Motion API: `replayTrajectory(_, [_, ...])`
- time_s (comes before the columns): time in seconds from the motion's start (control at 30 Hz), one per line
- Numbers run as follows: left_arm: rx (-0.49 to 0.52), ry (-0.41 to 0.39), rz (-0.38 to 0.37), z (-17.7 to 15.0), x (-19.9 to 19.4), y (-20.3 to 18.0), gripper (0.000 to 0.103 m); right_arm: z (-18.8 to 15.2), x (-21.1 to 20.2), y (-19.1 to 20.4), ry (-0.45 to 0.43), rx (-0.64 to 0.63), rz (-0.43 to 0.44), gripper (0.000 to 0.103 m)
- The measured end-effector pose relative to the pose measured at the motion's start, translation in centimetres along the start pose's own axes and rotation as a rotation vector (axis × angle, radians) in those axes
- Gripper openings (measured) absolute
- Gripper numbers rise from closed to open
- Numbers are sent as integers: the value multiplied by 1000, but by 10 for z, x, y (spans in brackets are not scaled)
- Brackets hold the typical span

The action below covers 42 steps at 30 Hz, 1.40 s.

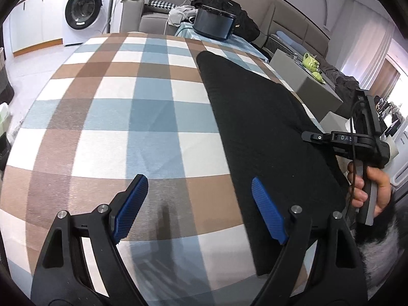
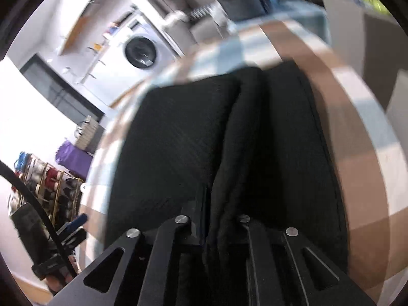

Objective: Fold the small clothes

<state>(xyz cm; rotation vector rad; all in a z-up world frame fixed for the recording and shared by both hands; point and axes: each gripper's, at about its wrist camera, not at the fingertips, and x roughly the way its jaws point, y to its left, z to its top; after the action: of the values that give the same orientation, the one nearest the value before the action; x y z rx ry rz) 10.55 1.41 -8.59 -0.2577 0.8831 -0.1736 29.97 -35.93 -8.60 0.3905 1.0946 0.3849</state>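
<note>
A black garment (image 1: 267,127) lies flat along the right side of the checked tablecloth (image 1: 114,102). My left gripper (image 1: 199,211) hangs open above the near edge of the table. Its blue pads (image 1: 132,204) stand wide apart, and the right one is over the garment's left edge with nothing gripped. A hand (image 1: 369,191) holds my right gripper (image 1: 309,136) at the garment's right edge. In the right wrist view the right gripper (image 2: 219,204) is shut on a raised fold of the black garment (image 2: 178,140). The cloth hides its fingertips.
A washing machine (image 1: 84,12) stands at the back left, with a grey sofa (image 1: 153,17) beside it. A dark round container (image 1: 214,23) sits beyond the table's far end. A grey box with a green teapot (image 1: 311,62) is to the right. A shoe rack (image 2: 46,186) stands on the floor.
</note>
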Motion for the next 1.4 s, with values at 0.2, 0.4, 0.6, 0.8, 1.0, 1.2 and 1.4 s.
replayTrajectory(0.2, [7,-2,-27,16,21,-16,82,-25,-26,-2,-4,10,46,23])
replayTrajectory(0.4, [108,33,75,20,51,-37,82,-80,-52,-11,-22,74,124,23])
replayTrajectory(0.6, [72,74,55,22,64,-31,82,-100,-84,-11,-80,82,128,24])
replayTrajectory(0.8, [-31,109,-72,34,81,-24,76,-99,-98,-19,-130,84,81,33])
replayTrajectory(1.0, [-38,80,-86,43,97,-36,20,-107,-98,-17,-114,95,81,33])
replayTrajectory(1.2, [-48,48,-48,43,87,-23,15,-106,-94,-7,-101,86,78,35])
replayTrajectory(1.4, [-66,11,53,41,52,32,15,-99,-81,17,-67,22,131,38])
